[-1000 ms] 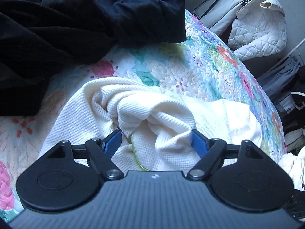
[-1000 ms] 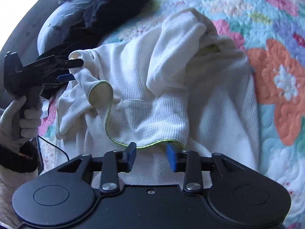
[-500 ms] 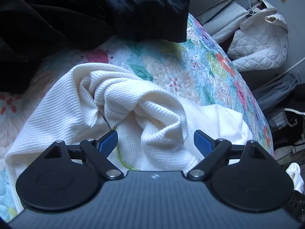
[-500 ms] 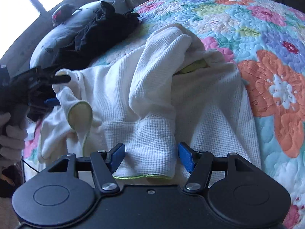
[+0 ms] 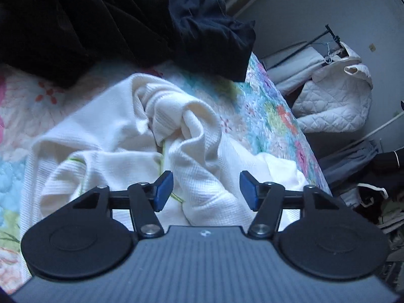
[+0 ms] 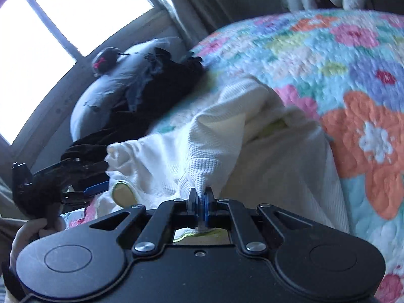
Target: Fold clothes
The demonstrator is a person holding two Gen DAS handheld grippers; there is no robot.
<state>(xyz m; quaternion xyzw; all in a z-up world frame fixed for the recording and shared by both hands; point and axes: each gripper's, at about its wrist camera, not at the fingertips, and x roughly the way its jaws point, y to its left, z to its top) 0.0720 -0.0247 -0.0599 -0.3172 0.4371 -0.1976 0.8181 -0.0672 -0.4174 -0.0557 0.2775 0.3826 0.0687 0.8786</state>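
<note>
A cream waffle-knit garment [image 5: 192,149] with a lime-green trim lies crumpled on a floral quilt [image 5: 272,116]. It also shows in the right wrist view [image 6: 217,146]. My left gripper [image 5: 205,193] is open, its blue pads apart over a fold of the garment, holding nothing. In the right wrist view the left gripper [image 6: 96,176] sits at the garment's left edge. My right gripper [image 6: 201,203] is shut on the garment's hem and pulls it up into a taut peak.
A heap of dark clothes [image 5: 126,22] lies on the quilt behind the garment, also in the right wrist view [image 6: 161,80] beside a grey pillow [image 6: 106,101]. A white quilted jacket [image 5: 335,101] hangs off the bed's far side. A window [image 6: 50,25] is behind.
My right gripper closed on the garment's hem and lifted it. My left gripper stayed open and drew back a little from the folds.
</note>
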